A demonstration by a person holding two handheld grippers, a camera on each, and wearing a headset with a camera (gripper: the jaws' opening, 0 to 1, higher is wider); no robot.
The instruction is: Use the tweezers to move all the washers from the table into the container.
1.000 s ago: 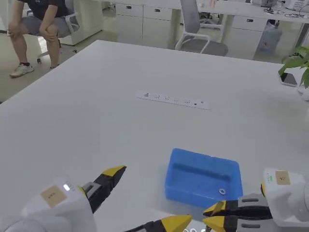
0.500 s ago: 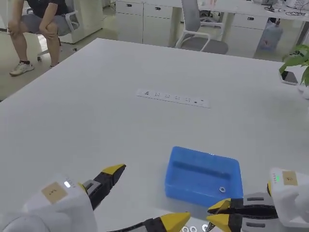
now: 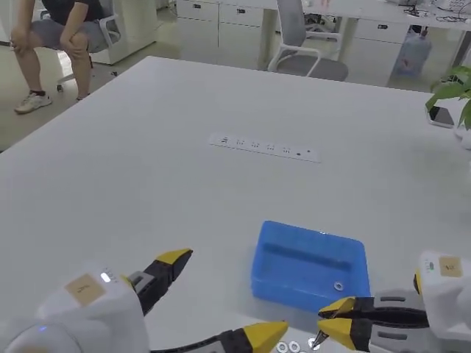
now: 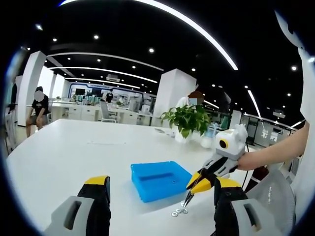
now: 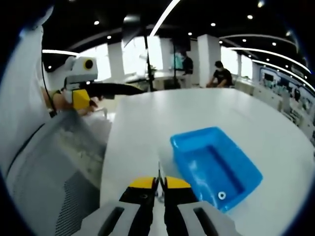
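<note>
Though barely in frame, washers beside tweezers.

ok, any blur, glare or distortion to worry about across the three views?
Head view: even light, no glare, soft shadow by the blue container. Left gripper view: heavy fisheye, ceiling lights bow, washers tiny. Right gripper view: windows wash out at the back, right gripper and tweezers soft up close.

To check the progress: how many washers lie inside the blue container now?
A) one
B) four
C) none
A: a single washer lies on the floor of the blue container, while a few washers lie on the table outside it.
</note>
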